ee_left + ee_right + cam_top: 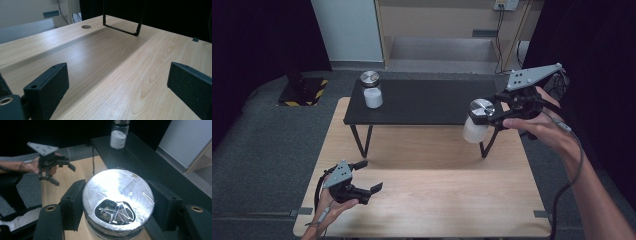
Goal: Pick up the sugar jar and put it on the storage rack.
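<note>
Shaker (477, 121) is gripped upright, steel lid upward, long axis vertical, by right gripper (490, 116) above wooden table (432, 200); left gripper (368, 176) is held released.

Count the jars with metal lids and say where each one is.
2. One jar stands on the black shelf at its left end. The other jar is held in the right claw, raised off the shelf's right end.

The room is looking dim, with dark corners in the high view. Light is coming from above, making strong glare on the lid (117, 195). The shelf (422, 102) is casting a soft shadow on the table (432, 200). The pictures are slightly grainy.
</note>
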